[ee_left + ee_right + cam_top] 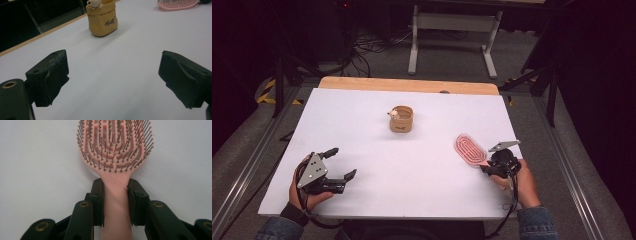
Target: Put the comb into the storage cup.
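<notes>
1. A white-topped table (412, 165) with a pale wooden strip along its far edge stands in a dark room, cables and a grey metal stand on the floor behind it.
2. At the near right corner, a hand in a denim sleeve holds the right tool (486, 167) low over the table, pointing toward the far left; its jaws are closed on the handle of a pink hairbrush (470, 149).
3. In the right gripper view, the black pads press on both sides of the smooth pink plastic handle, just below the oval, open-slotted head and its rows of thin, ball-tipped bristles.
4. The hairbrush lies flat on the table, bristles up, head away from the hand.
5. At the near left, the other hand rests the left tool (341, 163) on the table, its jaws spread wide with nothing between them; the pads look worn and ragged at the edges.
6. Near the middle of the table, well apart from both tools, stands a small tan, sack-shaped pot (401, 120) with dark script on its front; a small white figure (393, 114) peeks over its rim.
</notes>
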